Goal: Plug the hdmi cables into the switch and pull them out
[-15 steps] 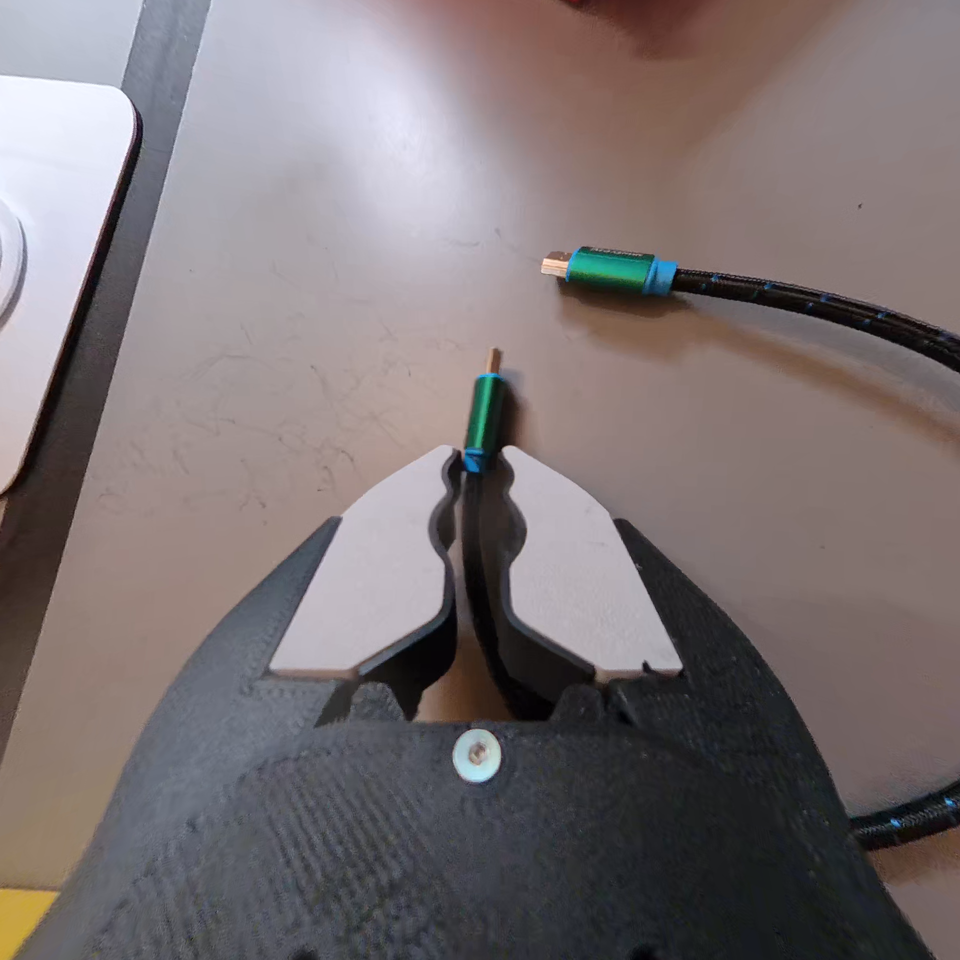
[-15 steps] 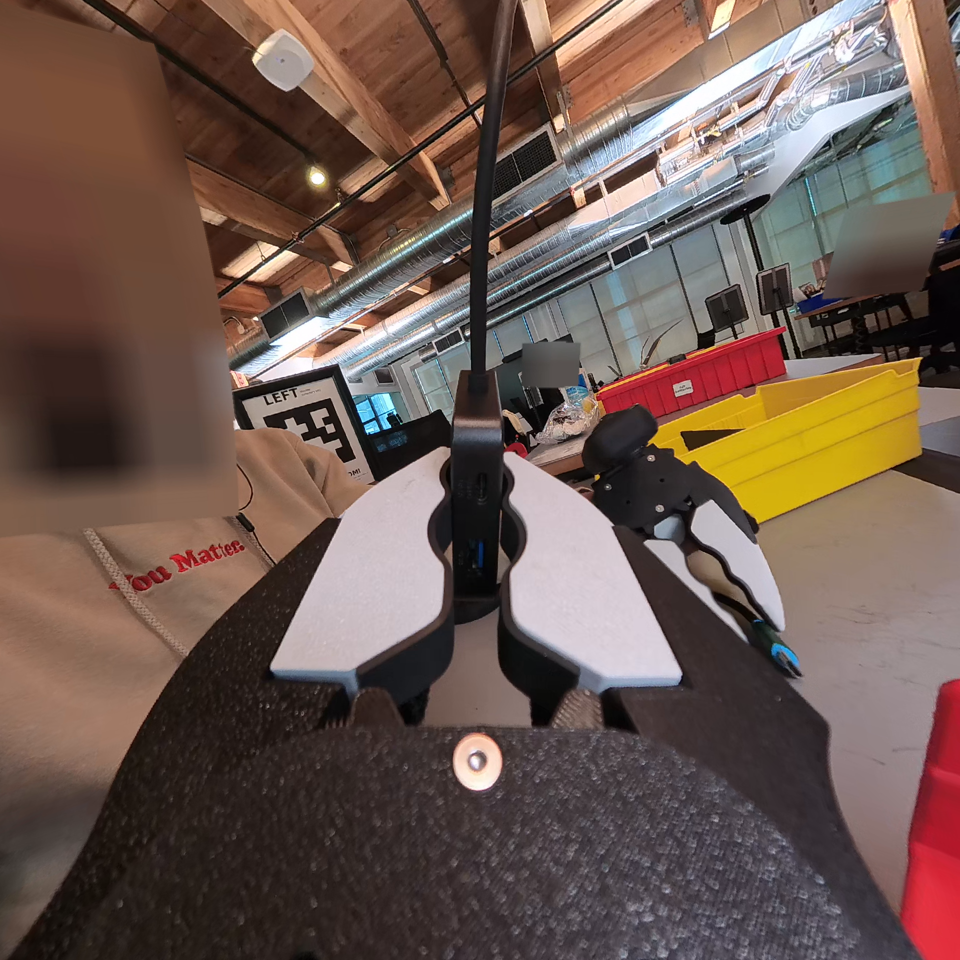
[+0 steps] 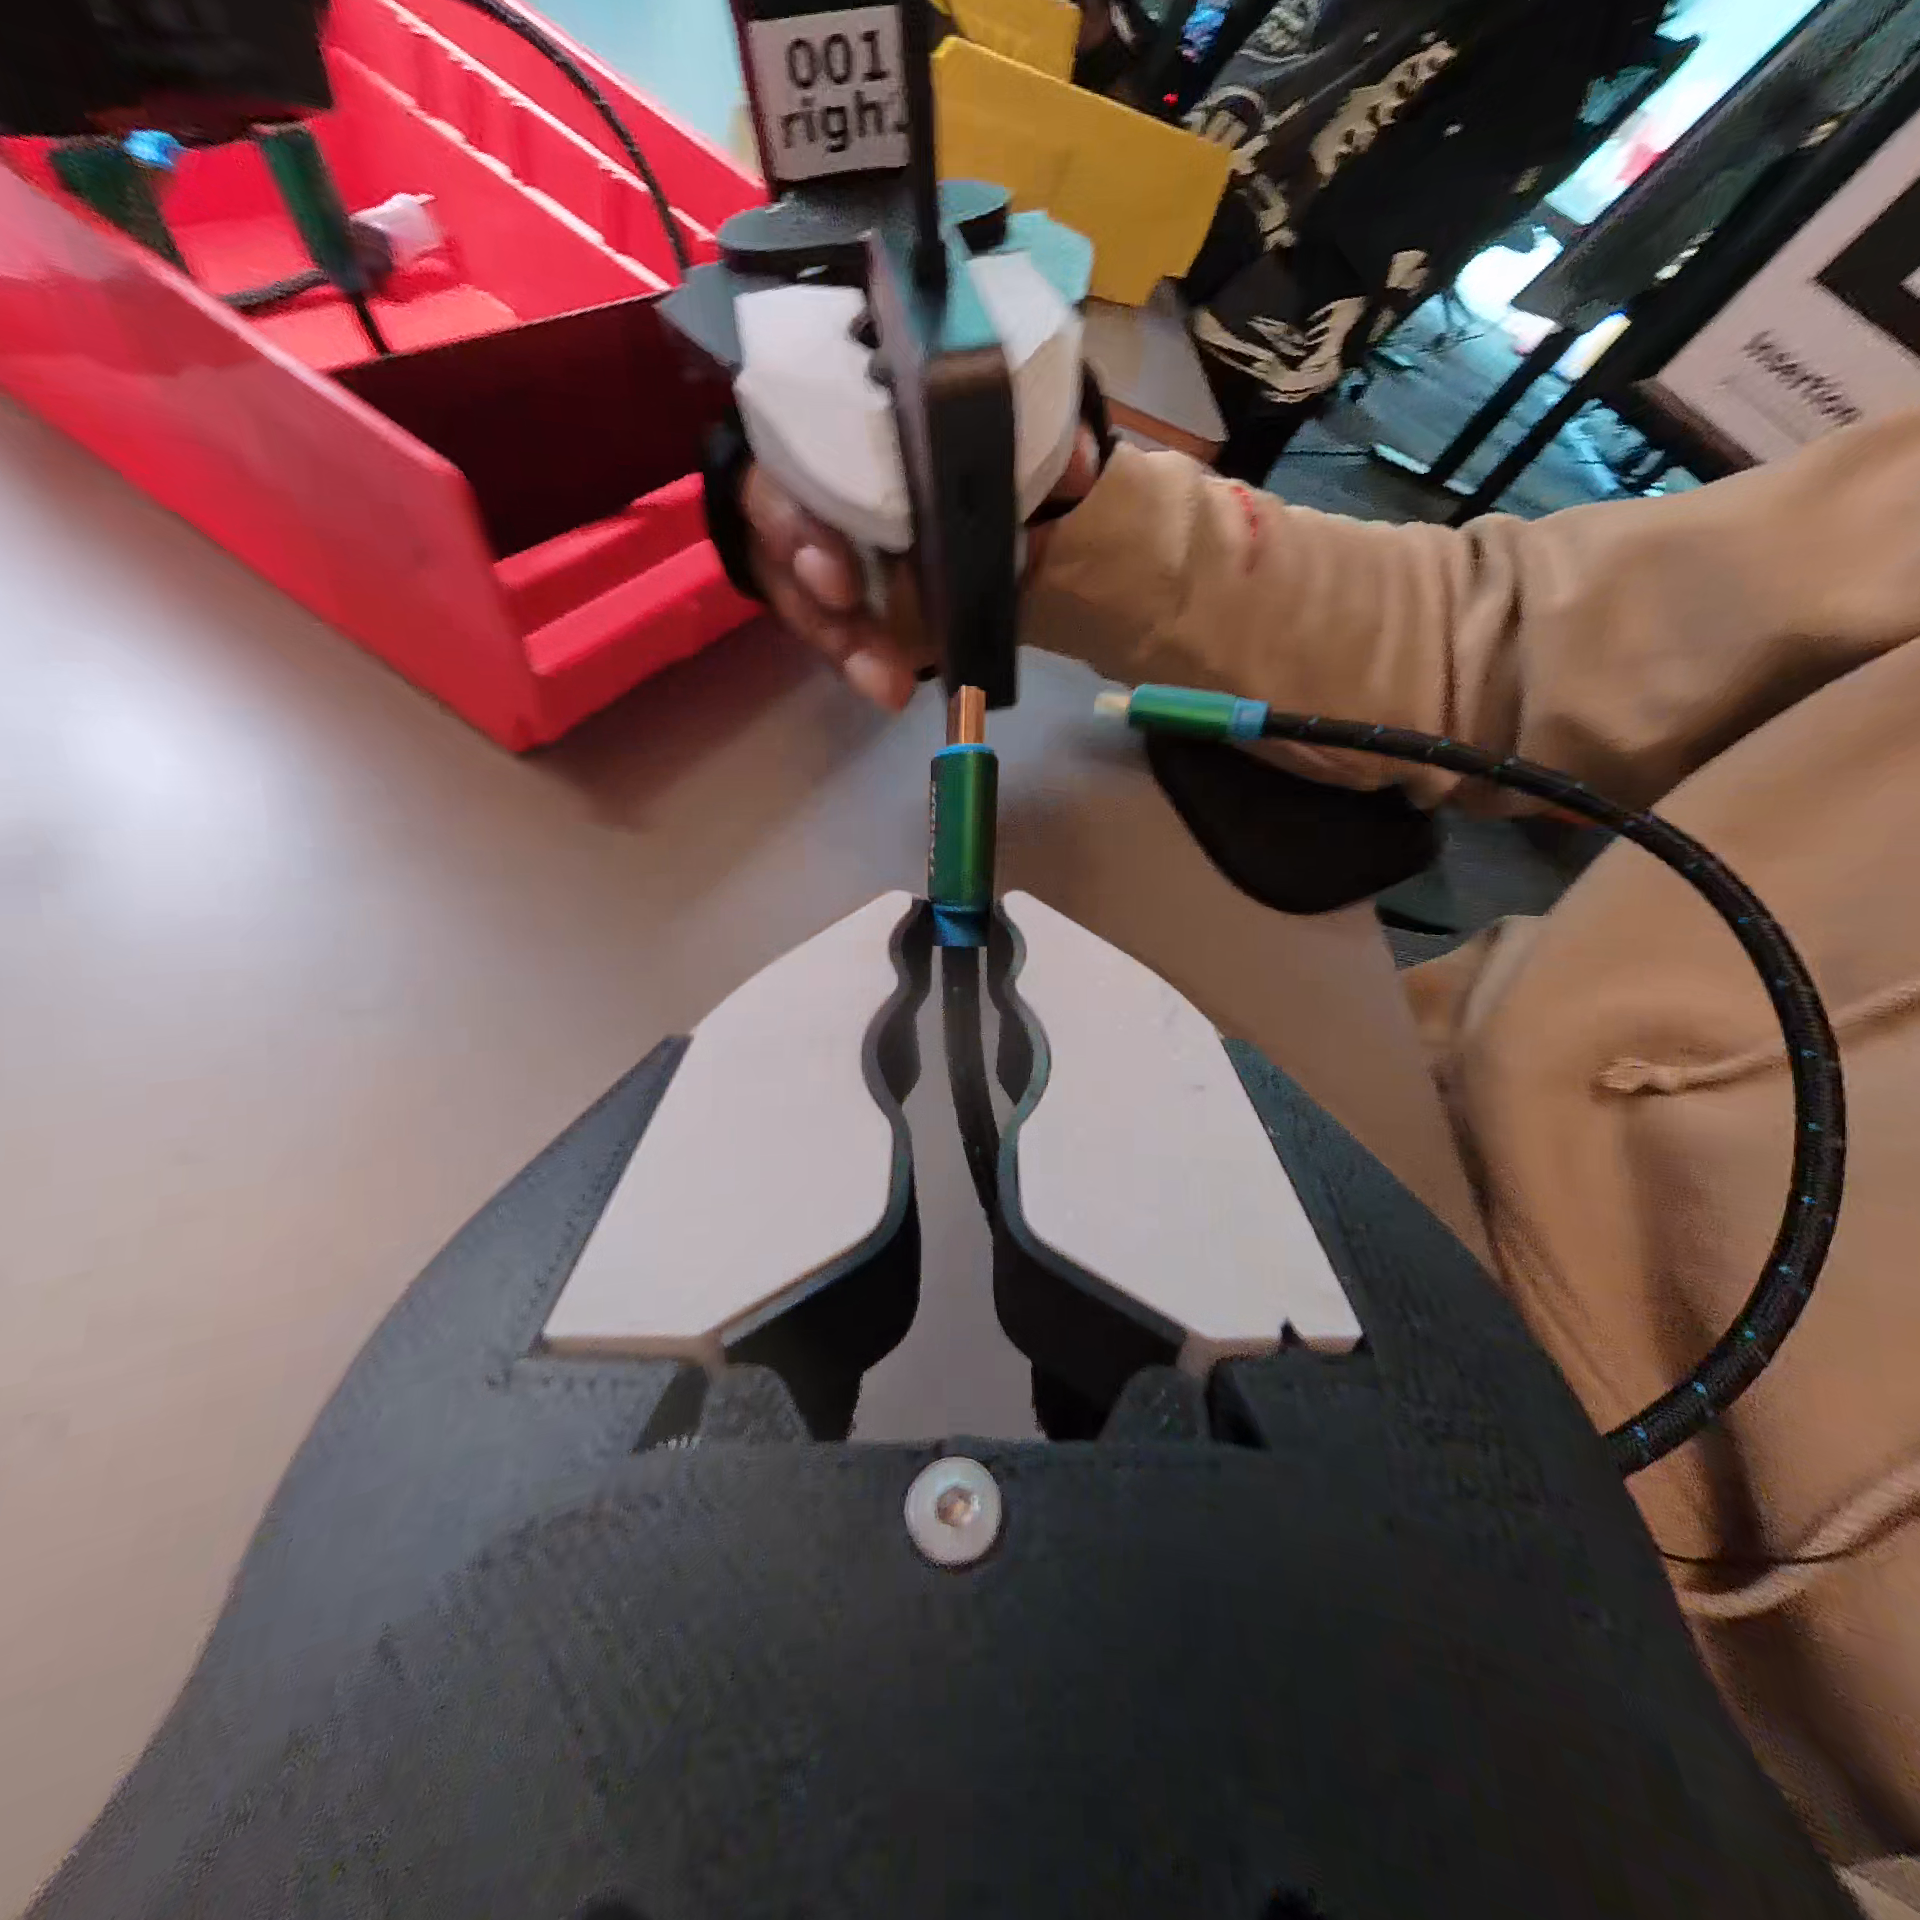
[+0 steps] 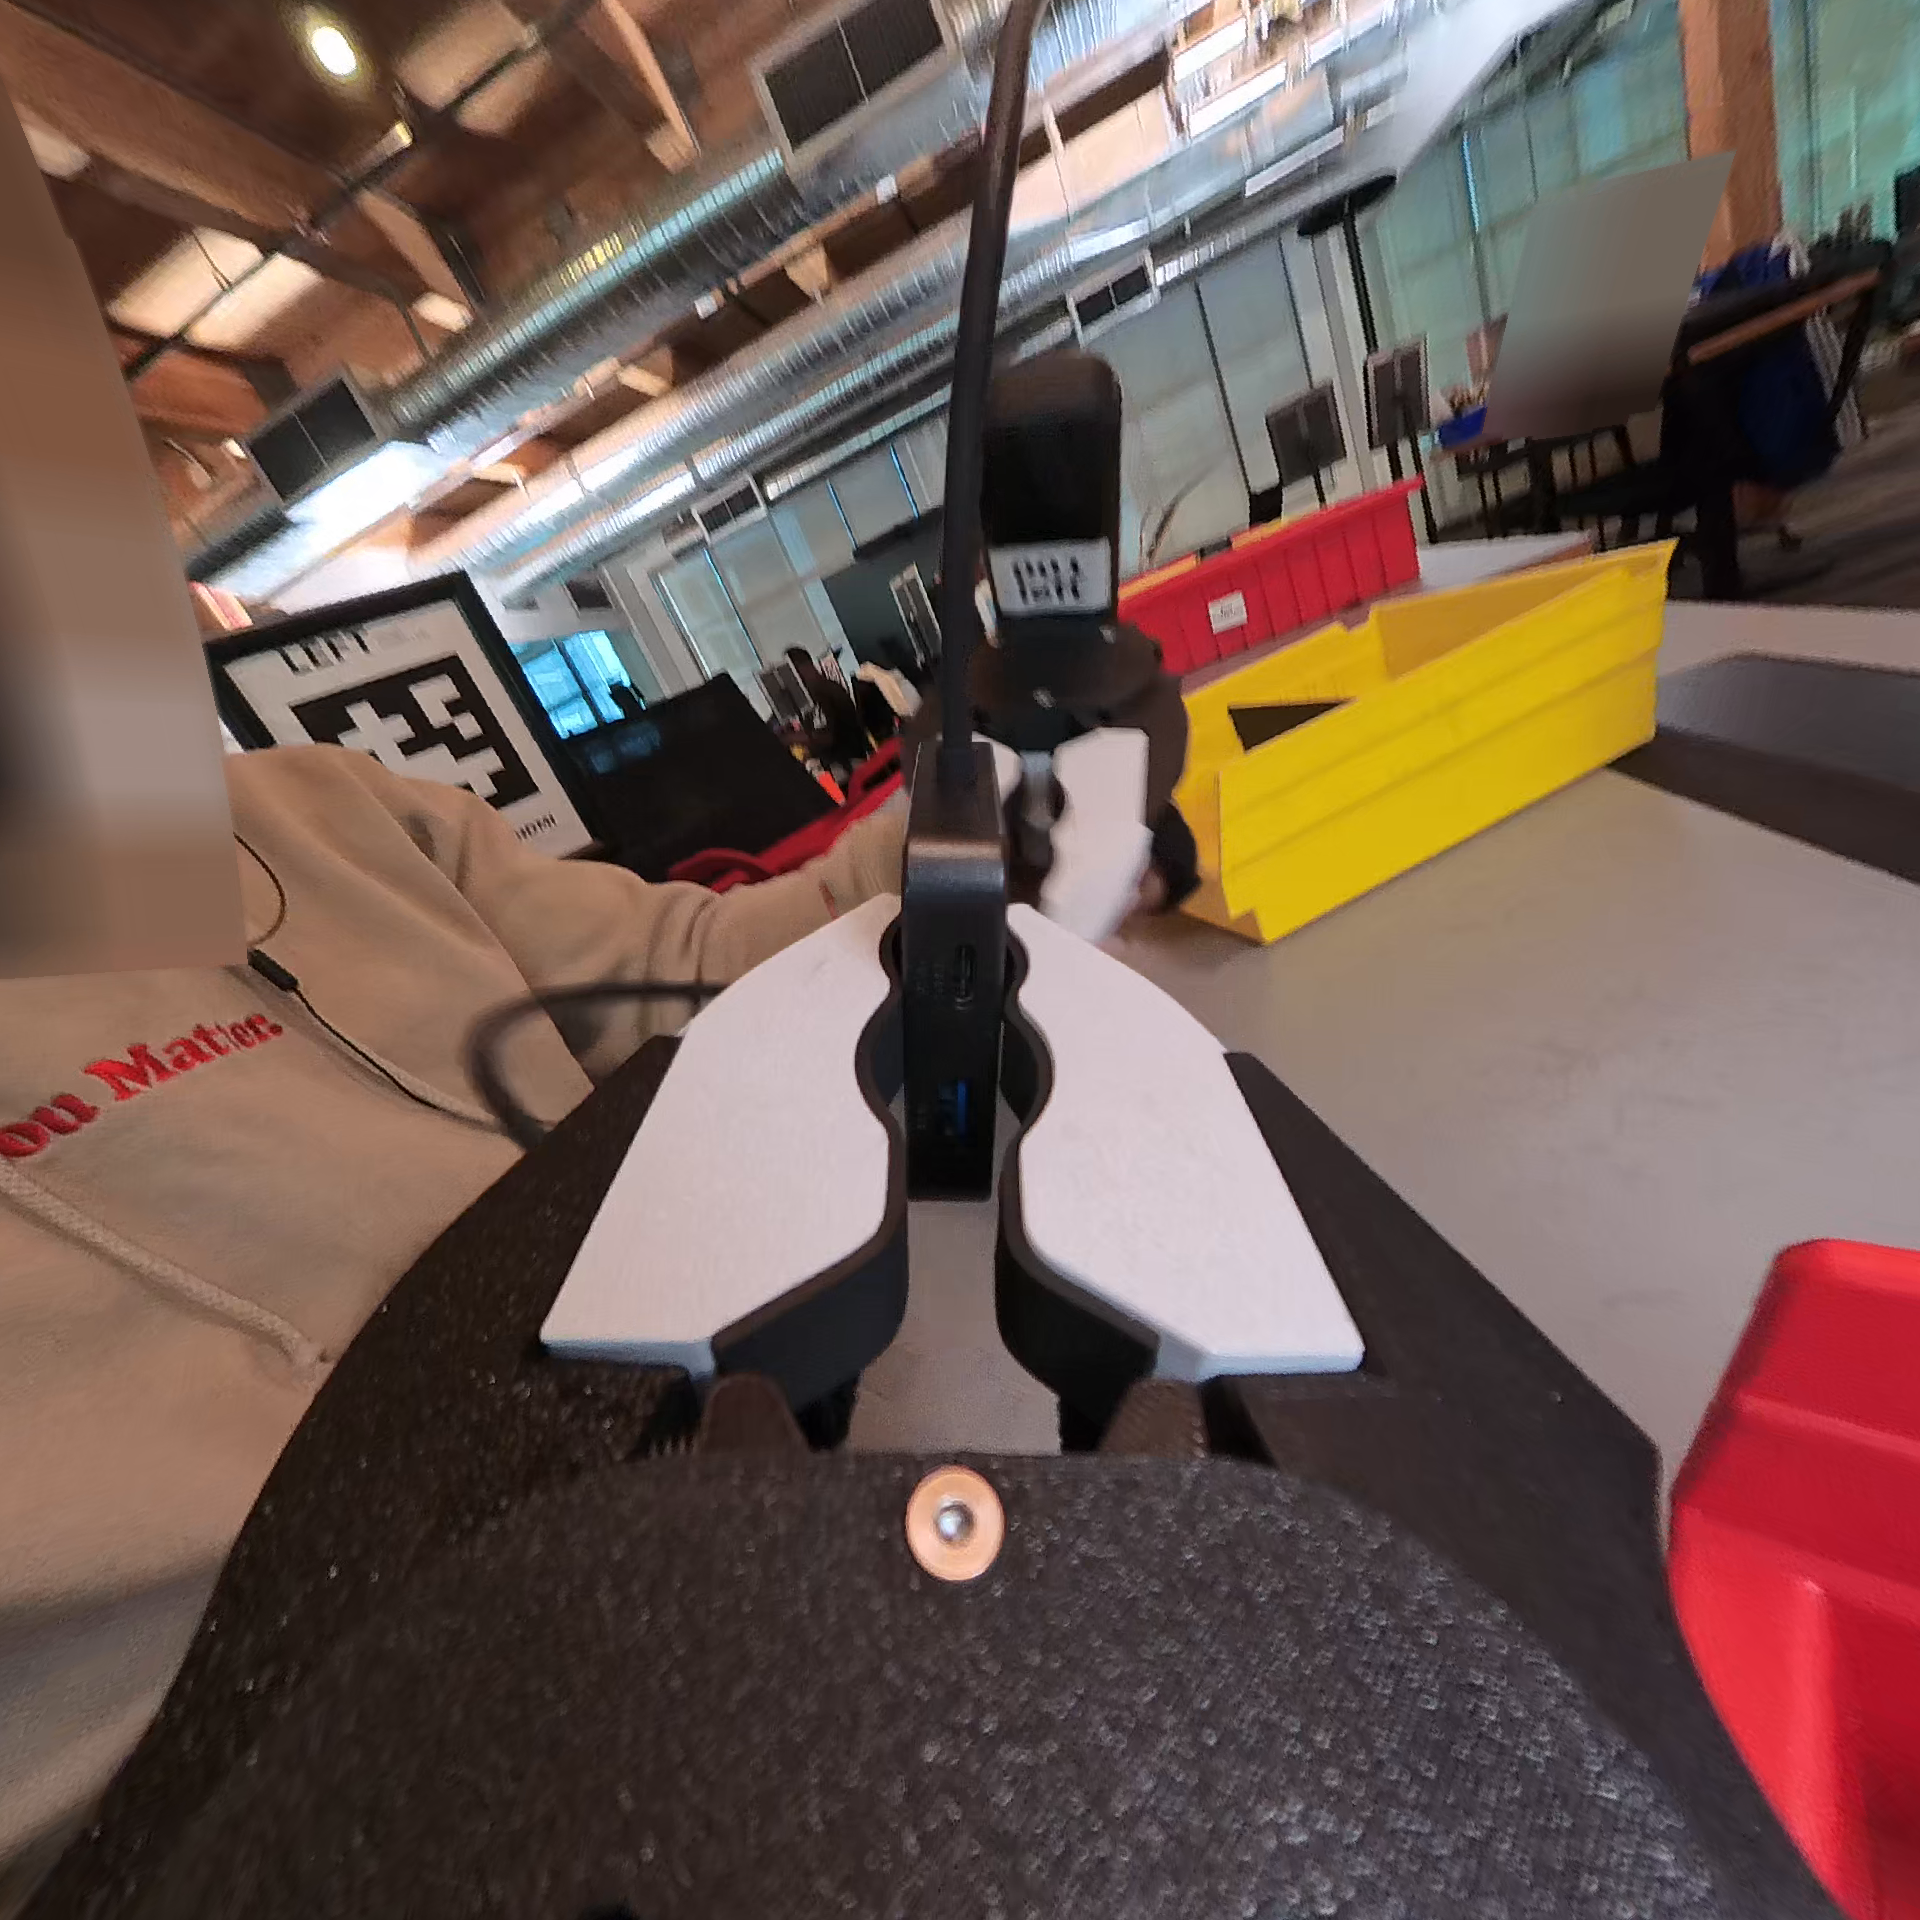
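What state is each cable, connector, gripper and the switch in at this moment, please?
left gripper: shut on the green HDMI plug.
green HDMI plug: held, gold tip at the switch's lower end, not seated as far as shows.
right gripper: shut on the switch.
switch: held upright, a black cable rising from its top.
second HDMI plug: loose, unplugged.
red bin: open, cables inside.

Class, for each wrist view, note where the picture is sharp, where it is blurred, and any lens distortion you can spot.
Left wrist view: the green HDMI plug and left gripper are sharp; the red bin and the right gripper holding the switch are motion-smeared. Right wrist view: the switch is fairly sharp; the ceiling ducts and yellow bin blur; wide-angle bending curves the edges.
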{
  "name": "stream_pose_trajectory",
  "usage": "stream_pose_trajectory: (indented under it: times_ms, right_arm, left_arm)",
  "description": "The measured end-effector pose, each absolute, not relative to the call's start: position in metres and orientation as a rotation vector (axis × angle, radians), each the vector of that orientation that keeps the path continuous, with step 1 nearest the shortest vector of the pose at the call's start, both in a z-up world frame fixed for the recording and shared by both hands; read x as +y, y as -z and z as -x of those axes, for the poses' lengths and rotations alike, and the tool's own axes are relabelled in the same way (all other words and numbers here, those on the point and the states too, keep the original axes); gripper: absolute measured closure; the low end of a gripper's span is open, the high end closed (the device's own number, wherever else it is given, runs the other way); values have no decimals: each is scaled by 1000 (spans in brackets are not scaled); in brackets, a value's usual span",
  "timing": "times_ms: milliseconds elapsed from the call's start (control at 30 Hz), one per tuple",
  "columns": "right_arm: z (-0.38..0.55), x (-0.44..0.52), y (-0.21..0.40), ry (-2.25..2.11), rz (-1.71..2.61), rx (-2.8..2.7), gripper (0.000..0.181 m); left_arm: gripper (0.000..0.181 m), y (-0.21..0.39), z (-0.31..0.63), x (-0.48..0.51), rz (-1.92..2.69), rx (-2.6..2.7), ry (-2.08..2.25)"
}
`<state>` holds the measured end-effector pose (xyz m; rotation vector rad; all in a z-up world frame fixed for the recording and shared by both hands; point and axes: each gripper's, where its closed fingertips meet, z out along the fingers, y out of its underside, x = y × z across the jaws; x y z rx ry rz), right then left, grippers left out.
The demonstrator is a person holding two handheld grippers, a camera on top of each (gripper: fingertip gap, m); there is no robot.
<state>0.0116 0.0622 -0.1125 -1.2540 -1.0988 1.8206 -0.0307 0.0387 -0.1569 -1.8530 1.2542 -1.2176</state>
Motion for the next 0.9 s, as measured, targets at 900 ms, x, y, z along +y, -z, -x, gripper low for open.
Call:
stream_pose_trajectory:
  times_ms: [900]
  right_arm:
    - [8, 56, 138, -1513, 1365, -1293, 168]
  left_arm:
    - [171, 169, 31, 40, 1959, 1111, 1511]
